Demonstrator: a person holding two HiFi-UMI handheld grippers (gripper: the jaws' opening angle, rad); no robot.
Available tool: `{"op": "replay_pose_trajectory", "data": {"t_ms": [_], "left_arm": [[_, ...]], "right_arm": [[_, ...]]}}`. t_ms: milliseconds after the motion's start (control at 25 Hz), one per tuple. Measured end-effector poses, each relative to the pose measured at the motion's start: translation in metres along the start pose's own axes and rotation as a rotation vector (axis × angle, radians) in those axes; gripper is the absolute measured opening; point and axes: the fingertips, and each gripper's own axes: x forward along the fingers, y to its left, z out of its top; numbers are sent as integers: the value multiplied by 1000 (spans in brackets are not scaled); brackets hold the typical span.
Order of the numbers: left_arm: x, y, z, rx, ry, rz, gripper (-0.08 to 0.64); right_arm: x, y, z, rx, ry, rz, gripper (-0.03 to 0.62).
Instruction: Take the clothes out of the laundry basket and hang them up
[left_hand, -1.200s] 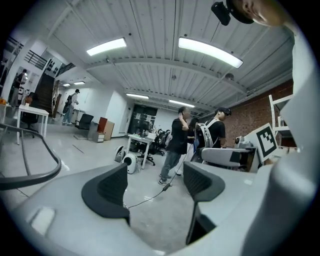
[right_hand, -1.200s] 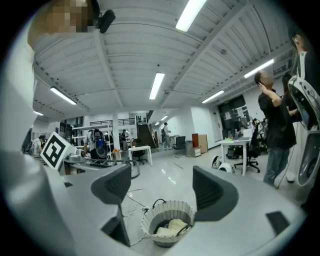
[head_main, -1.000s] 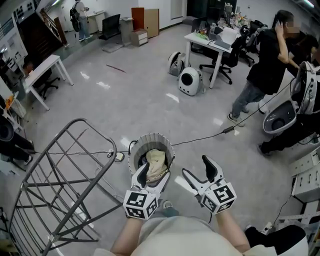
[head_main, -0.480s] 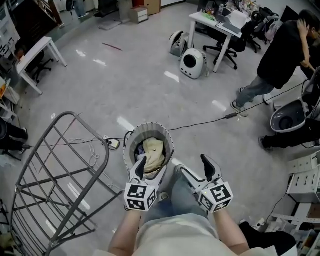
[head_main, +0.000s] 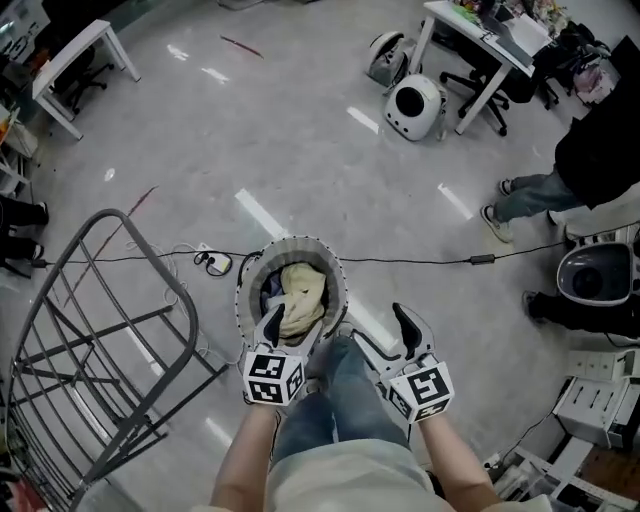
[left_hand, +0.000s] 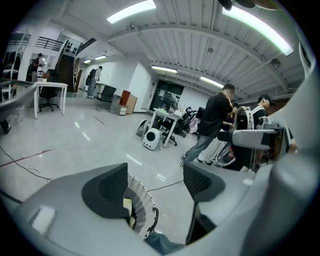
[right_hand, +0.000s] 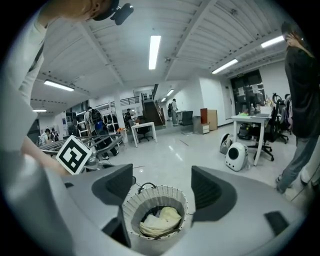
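Two big things frame your job on the grey floor: the wire drying rack stands at your left, and the round laundry basket sits just ahead of your legs. That layout looks deliberate, since anything lifted from the basket would have only a short swing leftward to reach a rail.

No clothes have come out yet. They lie heaped inside the basket, with a cream garment on top and something darker tucked beside it that is too small to name. The right gripper view looks straight down into the basket and shows the cream garment loose and uppermost, so it seems the natural first pick.

Your left hand-held gripper hangs over the basket's near rim with its jaws spread and nothing between them. Your right hand-held gripper is just beside the basket on the right, likewise wide open and empty. Held this way, both seem poised for the reach in — the left is nearer the cloth.

A thin black cable runs across the floor behind the basket; mind it if you step forward.
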Motion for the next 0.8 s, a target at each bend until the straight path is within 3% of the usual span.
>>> {"op": "replay_pose_trajectory", "data": {"t_ms": [280, 520, 800], "left_arm": [[80, 49, -74, -94, 146, 87, 336], [135, 84, -154, -125, 289, 100, 336], [182, 110, -224, -142, 388, 117, 336]], "right_arm": [[62, -45, -36, 11, 73, 39, 350], [113, -74, -69, 51, 83, 61, 347], [152, -96, -113, 57, 123, 74, 347]]}}
